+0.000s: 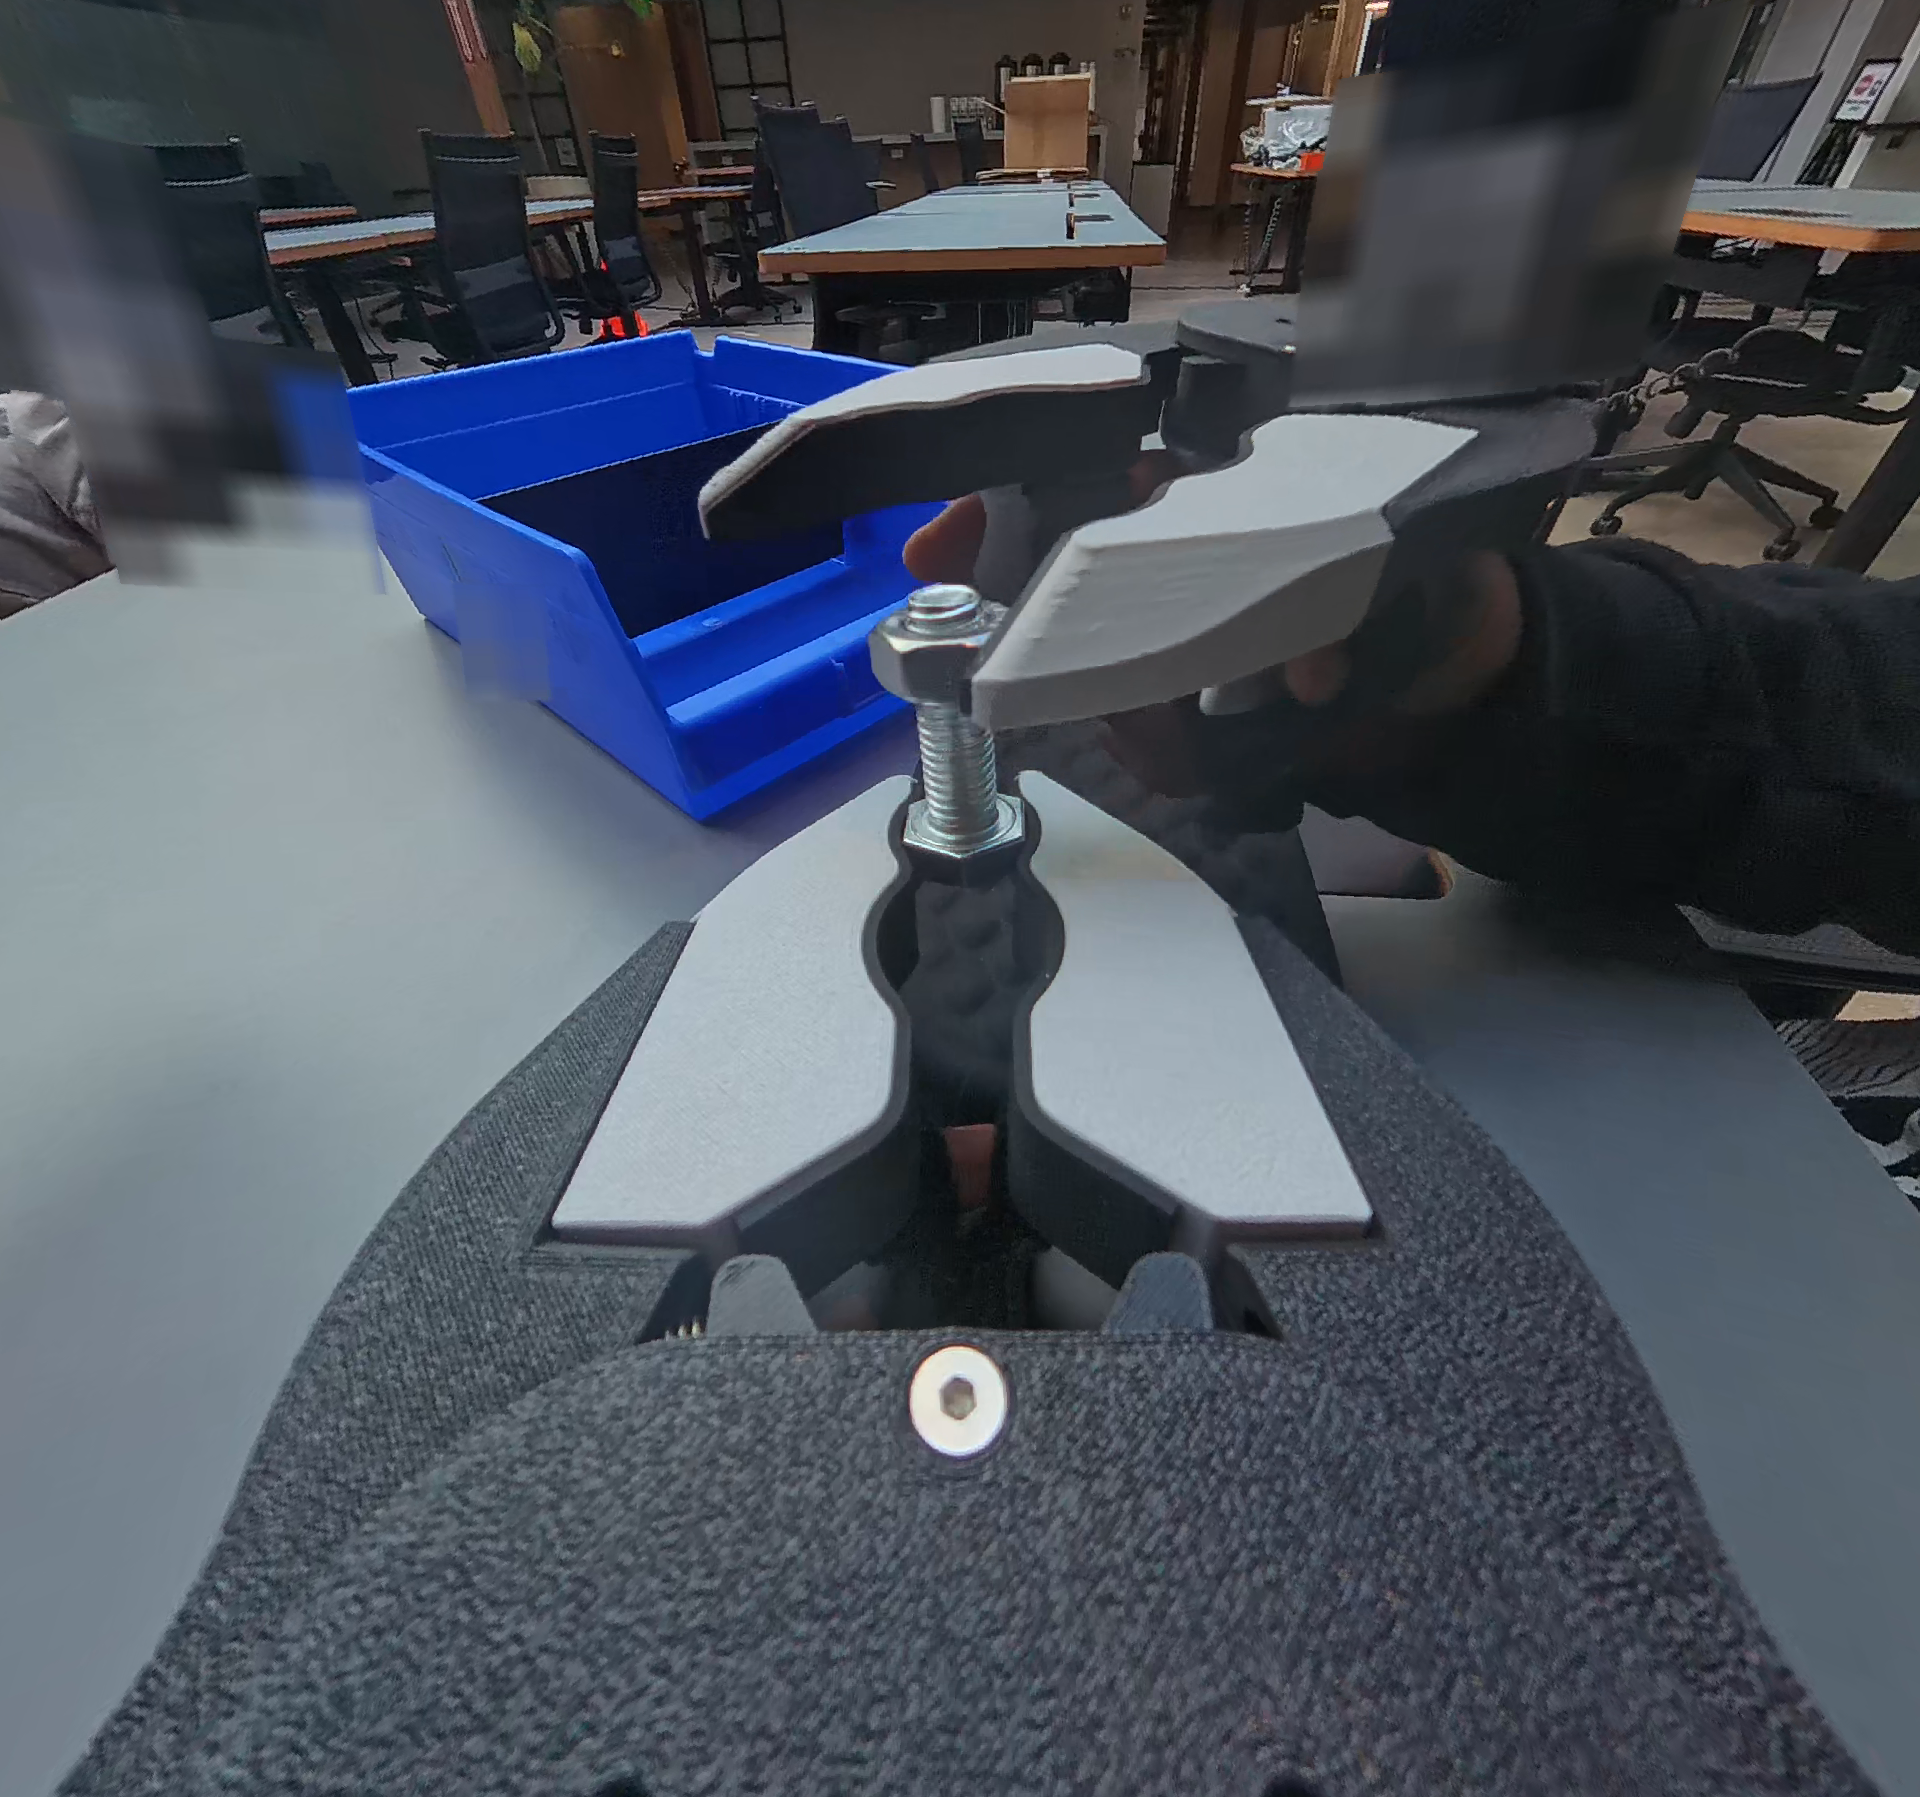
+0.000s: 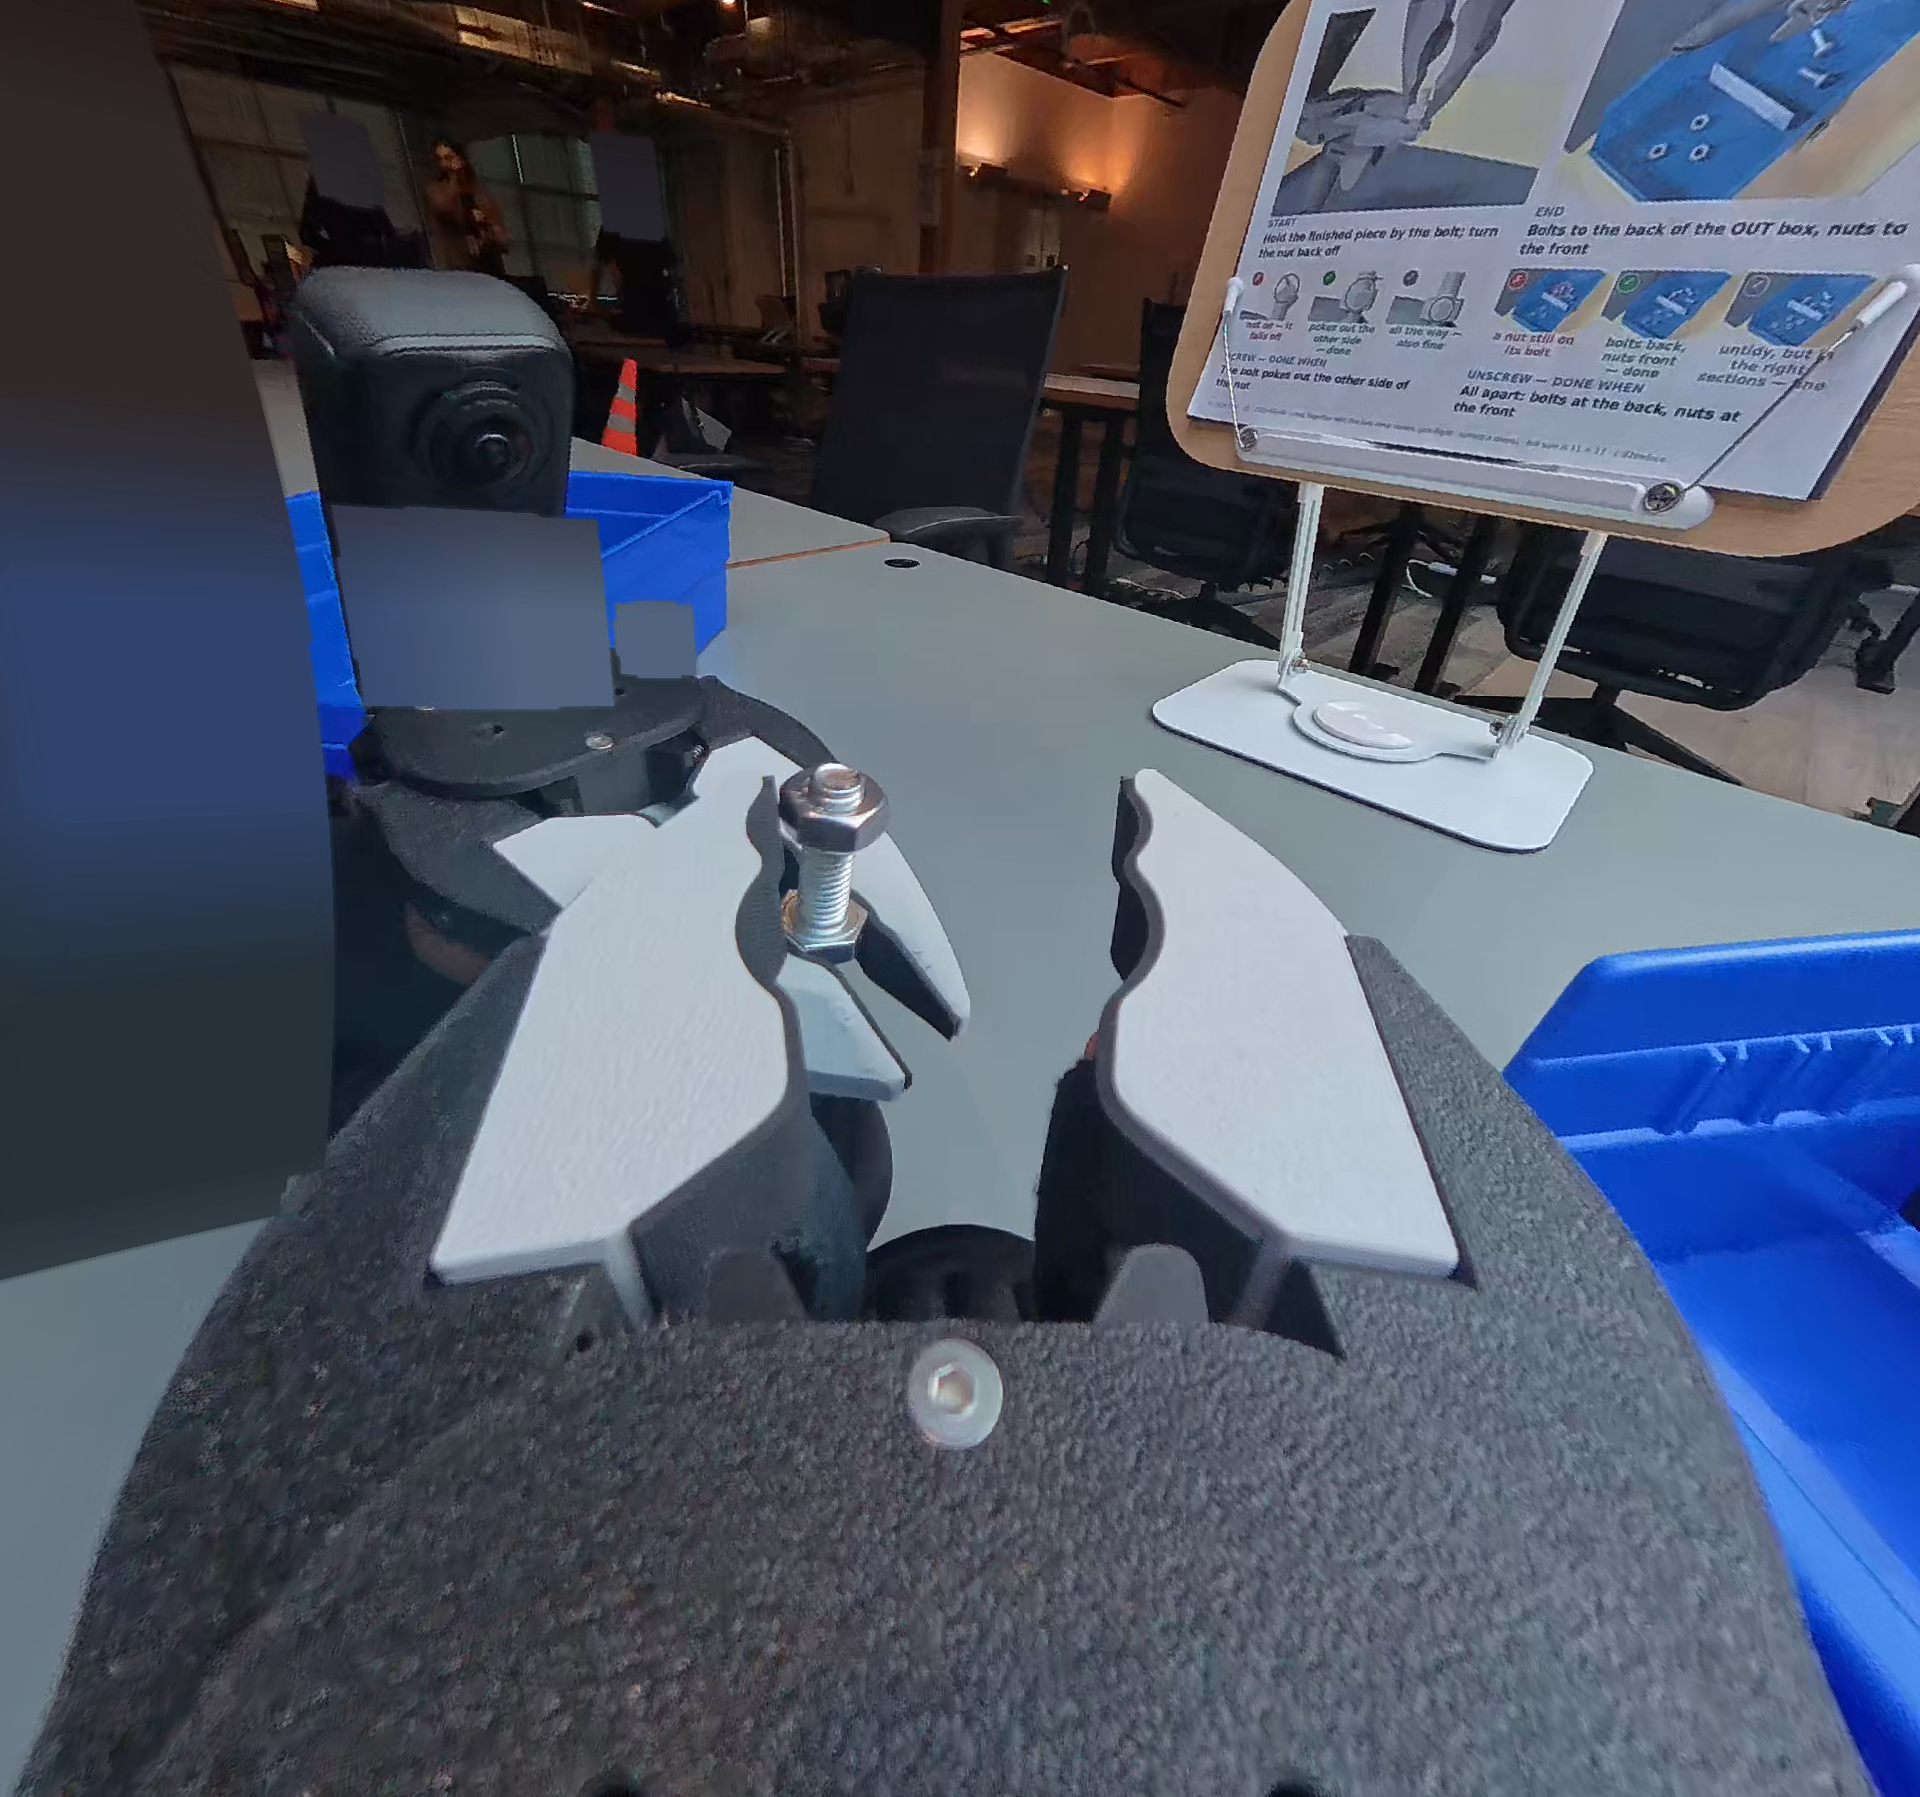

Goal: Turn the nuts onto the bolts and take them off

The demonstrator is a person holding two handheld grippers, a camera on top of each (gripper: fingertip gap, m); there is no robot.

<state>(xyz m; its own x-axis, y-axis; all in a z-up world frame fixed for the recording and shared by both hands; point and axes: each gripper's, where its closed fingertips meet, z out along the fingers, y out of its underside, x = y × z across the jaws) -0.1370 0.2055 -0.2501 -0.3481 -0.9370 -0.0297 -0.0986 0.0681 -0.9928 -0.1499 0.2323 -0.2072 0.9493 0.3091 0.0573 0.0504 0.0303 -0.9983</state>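
A silver bolt [image 1: 954,771] stands upright, its hex head clamped in my left gripper [image 1: 964,817], which is shut on it. A silver nut [image 1: 923,658] sits near the top of the thread, with the bolt tip showing above it. My right gripper [image 1: 852,604] comes in from the right and is open, one finger [image 1: 1174,604] against the nut's side. In the right wrist view the nut [image 2: 831,812] and bolt [image 2: 821,880] lie close to my right gripper's [image 2: 956,802] left finger [image 2: 644,1020]; the right finger [image 2: 1247,1009] is well apart. The left gripper [image 2: 920,1041] holds the bolt head from the left.
A blue bin [image 1: 582,521] stands on the grey table [image 1: 260,864] behind the bolt. Another blue bin [image 2: 1766,1176] is at my right gripper's right. An instruction sheet on a stand [image 2: 1371,750] stands farther back right. A sleeved hand [image 1: 1610,708] holds the right gripper. Left tips to right tips: about 5 cm.
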